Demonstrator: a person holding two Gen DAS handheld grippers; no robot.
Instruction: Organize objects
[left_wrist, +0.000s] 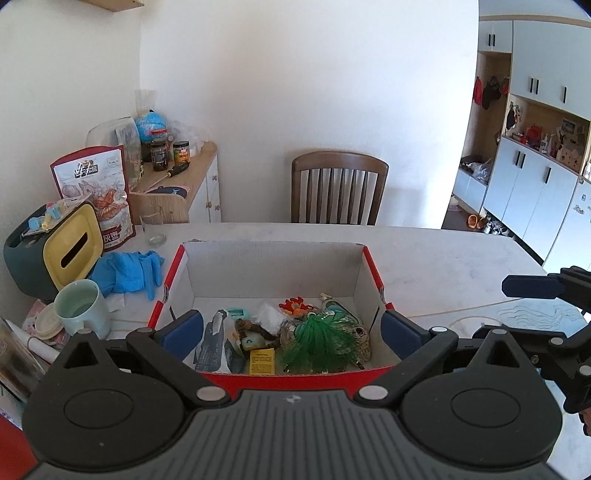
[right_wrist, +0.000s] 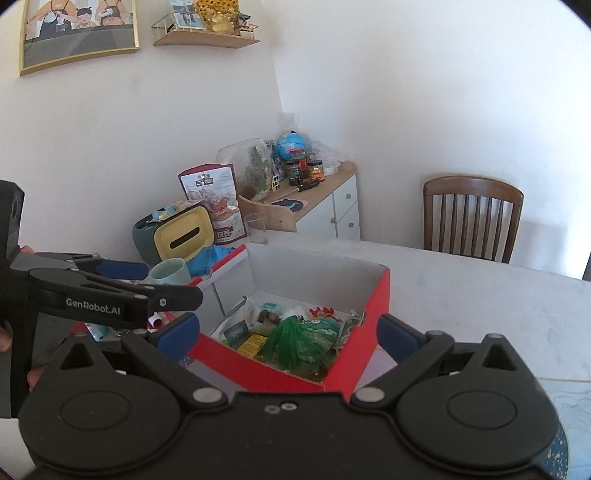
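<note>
**Red box full of small things, both grippers empty above it**

Marble-look table (left_wrist: 424, 251) carries a red cardboard box (left_wrist: 373, 266), open on top, near the middle. Inside, toward 6 o'clock, lies a heap: a green tuft (left_wrist: 317, 339), a yellow card (left_wrist: 261, 361), an orange toy (left_wrist: 295, 305) and soft packets.

The left gripper (left_wrist: 291, 325) and the right gripper (right_wrist: 288, 334) both hover over the box with fingers spread wide, holding nothing.

I judge the tuft light and soft; pinch it at its middle. The packets may slip. What lies under the heap is hidden, and the box's near wall is cut off by the gripper bodies.
</note>
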